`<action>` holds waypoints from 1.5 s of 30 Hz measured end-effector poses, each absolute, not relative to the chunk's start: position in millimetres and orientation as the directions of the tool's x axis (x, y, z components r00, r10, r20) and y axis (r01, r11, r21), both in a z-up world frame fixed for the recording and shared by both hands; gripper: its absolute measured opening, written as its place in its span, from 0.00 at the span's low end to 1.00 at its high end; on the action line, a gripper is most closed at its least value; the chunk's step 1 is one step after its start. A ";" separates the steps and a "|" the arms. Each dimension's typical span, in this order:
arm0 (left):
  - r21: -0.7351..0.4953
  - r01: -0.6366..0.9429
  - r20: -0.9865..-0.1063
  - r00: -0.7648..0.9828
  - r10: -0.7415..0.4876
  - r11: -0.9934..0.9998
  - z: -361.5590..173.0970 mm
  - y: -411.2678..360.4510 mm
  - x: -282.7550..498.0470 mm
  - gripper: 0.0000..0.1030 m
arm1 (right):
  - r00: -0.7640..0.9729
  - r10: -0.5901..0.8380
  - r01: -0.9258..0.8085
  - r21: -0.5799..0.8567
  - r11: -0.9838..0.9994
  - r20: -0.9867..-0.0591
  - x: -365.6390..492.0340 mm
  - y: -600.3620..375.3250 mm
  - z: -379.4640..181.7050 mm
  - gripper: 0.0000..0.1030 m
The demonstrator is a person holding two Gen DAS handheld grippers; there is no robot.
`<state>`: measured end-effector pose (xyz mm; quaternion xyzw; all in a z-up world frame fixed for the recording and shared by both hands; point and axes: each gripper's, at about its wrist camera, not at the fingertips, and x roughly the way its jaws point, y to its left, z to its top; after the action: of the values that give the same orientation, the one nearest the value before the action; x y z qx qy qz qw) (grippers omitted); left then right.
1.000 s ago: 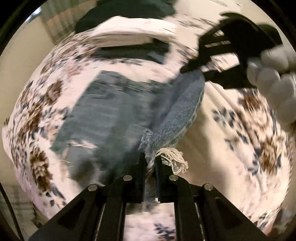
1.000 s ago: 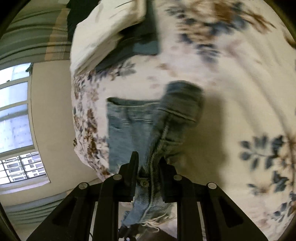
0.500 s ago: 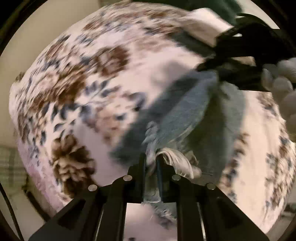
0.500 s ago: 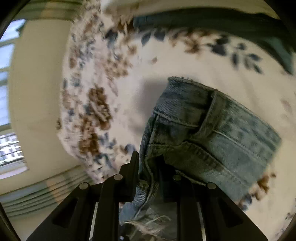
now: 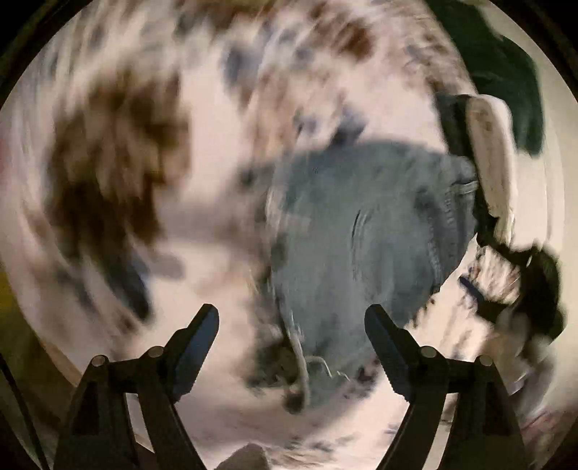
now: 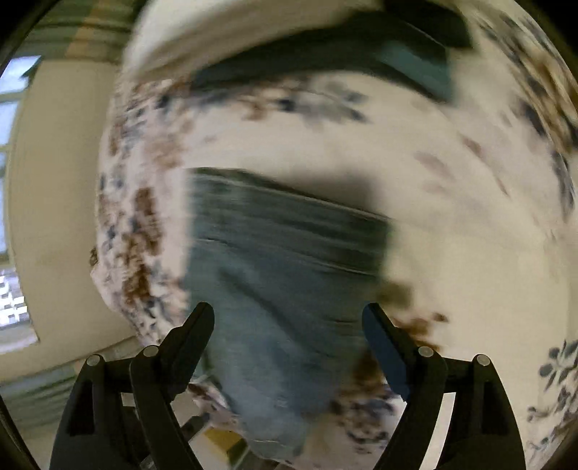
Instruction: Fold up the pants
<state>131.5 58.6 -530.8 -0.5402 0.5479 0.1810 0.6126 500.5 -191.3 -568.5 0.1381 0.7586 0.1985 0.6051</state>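
Observation:
The blue denim pants (image 5: pixel 365 246) lie folded in a compact bundle on the floral bedspread (image 5: pixel 119 152). My left gripper (image 5: pixel 292 347) is open and empty, its jaws spread wide just above the bundle's near frayed edge. In the right wrist view the same pants (image 6: pixel 285 274) lie flat near the bed's edge. My right gripper (image 6: pixel 287 336) is open and empty over them. The right gripper also shows blurred at the right edge of the left wrist view (image 5: pixel 520 289). Both views are motion-blurred.
A pile of folded clothes, cream (image 6: pixel 231 32) and dark teal (image 6: pixel 365 54), sits on the bed beyond the pants. The same pile shows in the left wrist view (image 5: pixel 491 162). The bed's edge (image 6: pixel 119 274) drops to a wall and window at the left.
Both grippers have let go of the pants and opened wide. The pants now lie folded on the bedspread. Both grippers are moving, blurring the views.

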 end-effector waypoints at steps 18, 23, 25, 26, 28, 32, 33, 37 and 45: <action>-0.516 -0.653 -0.847 0.292 -0.444 0.555 -533.2 15.8 210.5 0.12 | -0.135 0.646 0.162 0.627 0.762 -0.751 481.5 -223.4 -616.4 0.37; -0.498 -0.525 -0.866 0.269 -0.421 0.690 -506.1 43.3 215.3 0.12 | -0.052 0.697 0.308 0.652 0.693 -0.715 423.7 -269.9 -584.9 0.36; -0.505 -0.480 -0.862 0.249 -0.440 0.717 -504.0 52.2 218.3 0.13 | -0.028 0.698 0.352 0.646 0.677 -0.716 394.3 -285.8 -582.9 0.37; -0.495 -0.466 -0.868 0.229 -0.440 0.733 -507.8 54.4 219.6 0.15 | -0.036 0.685 0.361 0.630 0.688 -0.727 379.0 -289.4 -589.2 0.38; -0.441 -0.473 -0.897 0.191 -0.400 0.763 -520.2 58.7 218.4 0.24 | -0.089 0.677 0.381 0.602 0.701 -0.731 364.2 -291.5 -607.9 0.54; -0.446 -0.554 -0.895 0.249 -0.371 0.703 -516.1 67.4 199.4 0.36 | -0.101 0.727 0.391 0.645 0.656 -0.679 345.6 -293.3 -623.4 0.69; -0.430 -0.583 -0.903 0.283 -0.323 0.690 -505.1 68.0 190.5 0.44 | -0.098 0.740 0.374 0.665 0.647 -0.665 342.0 -290.2 -621.2 0.76; -0.494 -0.668 -0.864 0.449 -0.227 0.557 -480.2 62.8 151.8 0.86 | -0.120 0.741 0.310 0.684 0.660 -0.660 334.7 -279.1 -615.8 0.81; -0.740 -0.657 -0.599 0.741 -0.305 -0.144 -547.7 28.8 112.4 0.87 | -0.148 0.728 0.281 0.677 0.680 -0.670 332.7 -270.4 -633.1 0.81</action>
<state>112.4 28.8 -547.7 -0.7404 0.3250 0.1551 0.5676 332.7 -270.4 -633.1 0.3453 0.7304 0.2016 0.5538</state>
